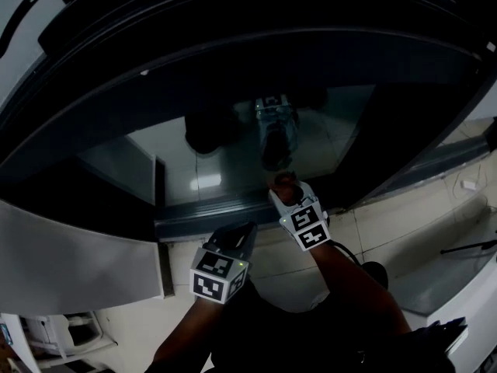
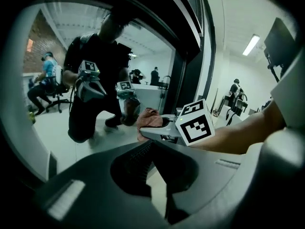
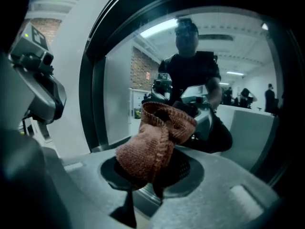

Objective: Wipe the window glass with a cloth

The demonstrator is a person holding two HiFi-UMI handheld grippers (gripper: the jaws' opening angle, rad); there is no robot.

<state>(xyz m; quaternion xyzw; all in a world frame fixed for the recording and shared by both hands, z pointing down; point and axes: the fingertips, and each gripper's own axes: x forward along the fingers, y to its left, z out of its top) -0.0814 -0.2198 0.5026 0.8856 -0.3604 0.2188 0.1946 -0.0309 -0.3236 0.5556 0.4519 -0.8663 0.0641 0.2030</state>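
Pinching a bunched, rust-coloured cloth (image 3: 155, 144) between its jaws, the right gripper (image 1: 286, 191) sits at the lower edge of the glass (image 1: 233, 150), just above the bottom frame (image 1: 210, 225). The cloth bulges out ahead of the jaw tips, so fabric rather than hard plastic would meet the pane. It is very close to the glass, but I cannot tell whether it touches. The left gripper (image 1: 237, 239) hangs lower and nearer the person, off the glass, its jaws pressed together with nothing between them. It looks parked out of the way, since wiping needs only one tool. From its view the right gripper's marker cube (image 2: 195, 124) and the cloth show side-on beside the frame. Judging by the low position, the wipe is on the bottom strip of the pane, or about to start from there.
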